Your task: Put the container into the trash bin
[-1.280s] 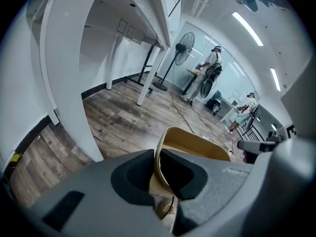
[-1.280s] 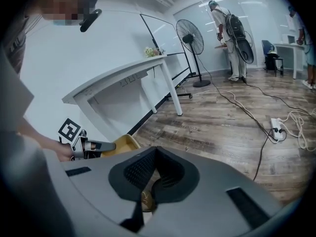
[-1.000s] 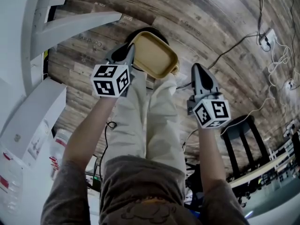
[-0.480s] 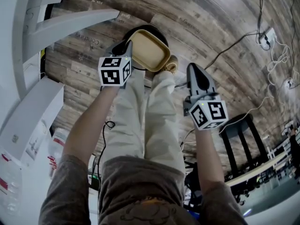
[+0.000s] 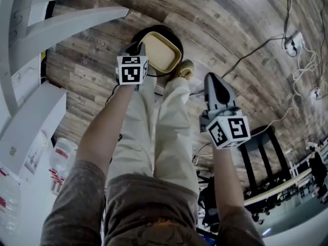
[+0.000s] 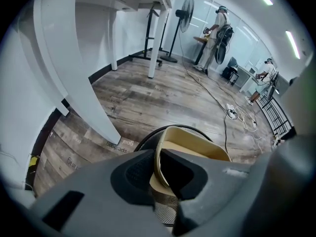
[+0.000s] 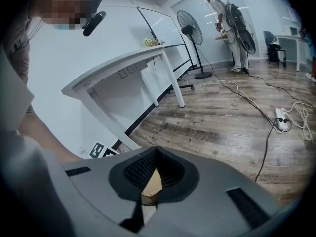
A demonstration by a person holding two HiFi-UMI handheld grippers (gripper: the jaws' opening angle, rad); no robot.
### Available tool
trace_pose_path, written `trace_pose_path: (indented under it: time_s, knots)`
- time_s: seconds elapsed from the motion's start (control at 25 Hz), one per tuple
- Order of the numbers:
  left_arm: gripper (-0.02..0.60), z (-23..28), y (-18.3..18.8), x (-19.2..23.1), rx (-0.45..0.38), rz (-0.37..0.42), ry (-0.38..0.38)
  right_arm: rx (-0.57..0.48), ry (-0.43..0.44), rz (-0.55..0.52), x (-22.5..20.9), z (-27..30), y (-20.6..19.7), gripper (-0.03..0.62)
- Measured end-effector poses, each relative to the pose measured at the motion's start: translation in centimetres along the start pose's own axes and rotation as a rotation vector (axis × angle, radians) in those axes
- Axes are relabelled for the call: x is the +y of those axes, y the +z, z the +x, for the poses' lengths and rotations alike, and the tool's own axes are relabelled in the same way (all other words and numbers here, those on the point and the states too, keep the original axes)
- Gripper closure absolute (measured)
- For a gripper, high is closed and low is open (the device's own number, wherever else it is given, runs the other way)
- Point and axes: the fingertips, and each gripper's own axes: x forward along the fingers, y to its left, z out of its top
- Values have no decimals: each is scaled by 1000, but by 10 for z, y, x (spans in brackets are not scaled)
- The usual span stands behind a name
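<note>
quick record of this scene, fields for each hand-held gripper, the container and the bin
left hand-held gripper: shut on the container's rim
right hand-held gripper: shut, nothing held, off to the side
container: tan, looks empty, held at the bin's mouth
trash bin: black mesh, round, on the wood floor
task state: container not yet released

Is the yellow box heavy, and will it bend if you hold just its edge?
Probably light: the left gripper carries the container by one rim alone. Likely fairly stiff, since no sag shows. Its thin wall might flex if squeezed hard.
</note>
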Motion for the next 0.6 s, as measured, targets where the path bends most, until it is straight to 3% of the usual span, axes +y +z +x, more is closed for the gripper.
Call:
trace_pose_path:
  time_s: [0.6]
  knots:
    - [543,66,-12,3,92,100,59,21,-22,23,-24,4,-18,592]
